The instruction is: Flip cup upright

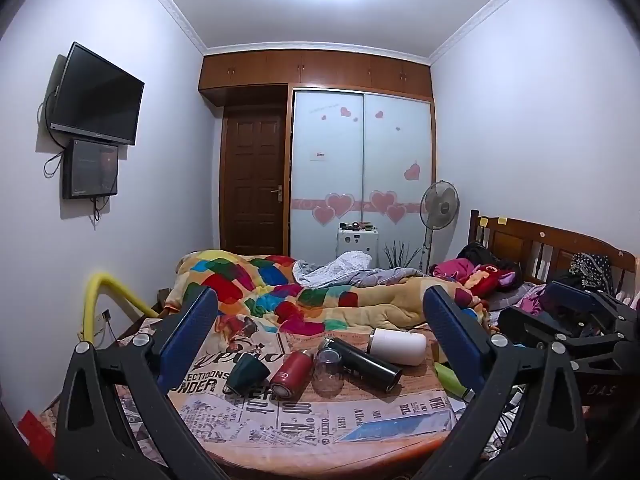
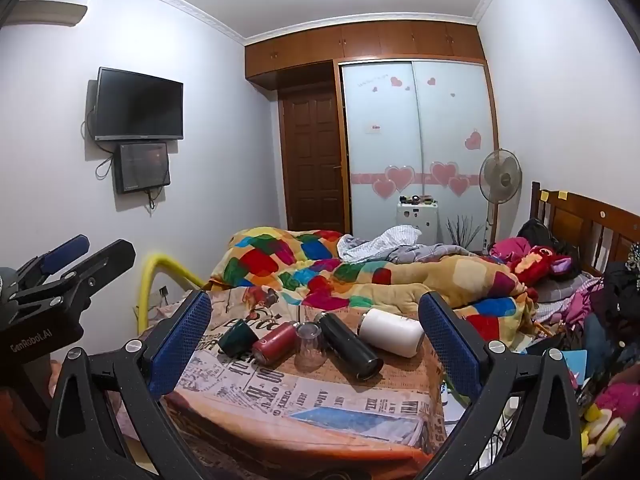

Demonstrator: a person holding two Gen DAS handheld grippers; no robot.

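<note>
Five vessels are seen in a row on a newspaper-print cloth [image 1: 320, 416] over the near end of the bed: from left to right a dark green cup [image 1: 245, 372] lying tipped, a red flask [image 1: 290, 374] on its side, a clear glass cup [image 1: 328, 372] standing mouth down, a black flask [image 1: 362, 364] and a white flask [image 1: 398, 346], both lying down. The left gripper [image 1: 320, 344] and the right gripper [image 2: 316, 344] are both held spread wide with nothing grasped, above the near edge of the cloth and apart from every vessel. A patchwork quilt [image 1: 280, 292] is heaped just beyond the row.
</note>
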